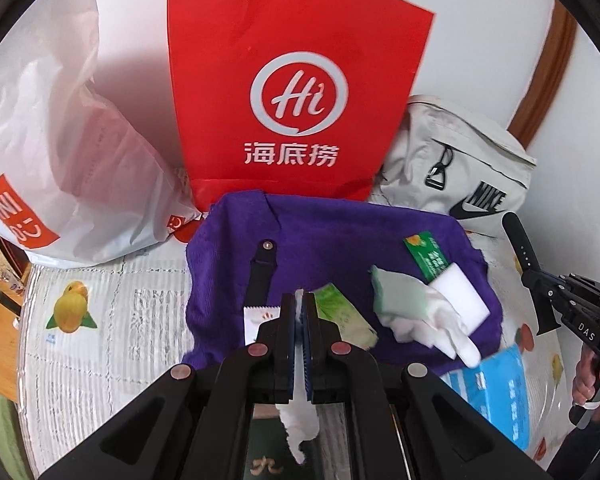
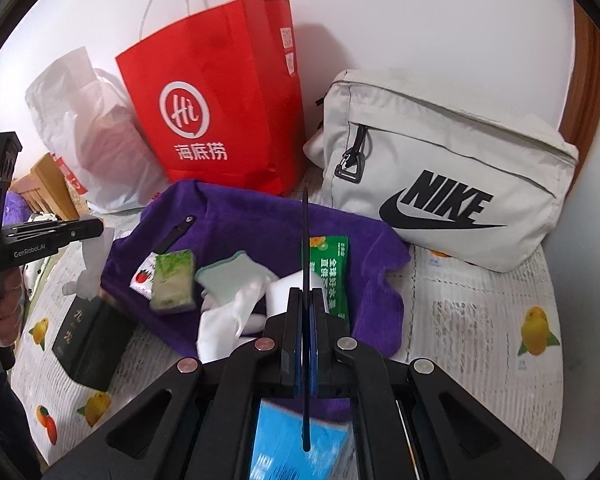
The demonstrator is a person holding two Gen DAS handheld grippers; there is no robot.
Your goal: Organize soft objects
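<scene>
My left gripper (image 1: 299,300) is shut on a white tissue (image 1: 300,428) that trails back to a black tissue box (image 2: 88,344) beneath it. My right gripper (image 2: 306,294) is shut on a thin black watch strap (image 2: 306,232), seen edge-on and sticking up past the fingertips; the left wrist view shows this strap (image 1: 518,240) from the side. A purple towel (image 1: 340,224) lies spread ahead of both. On it rest a second black strap (image 1: 262,276), a green tissue pack (image 2: 172,280), a white glove with a green cuff (image 1: 416,312), a white sponge block (image 1: 460,292) and a green packet (image 2: 330,272).
A red paper bag (image 1: 292,80) stands behind the towel, a white plastic bag (image 1: 60,140) to its left and a grey Nike pouch (image 2: 440,168) to its right. A blue pack (image 1: 496,392) lies near the right gripper. A fruit-print cover (image 2: 480,320) spreads underneath.
</scene>
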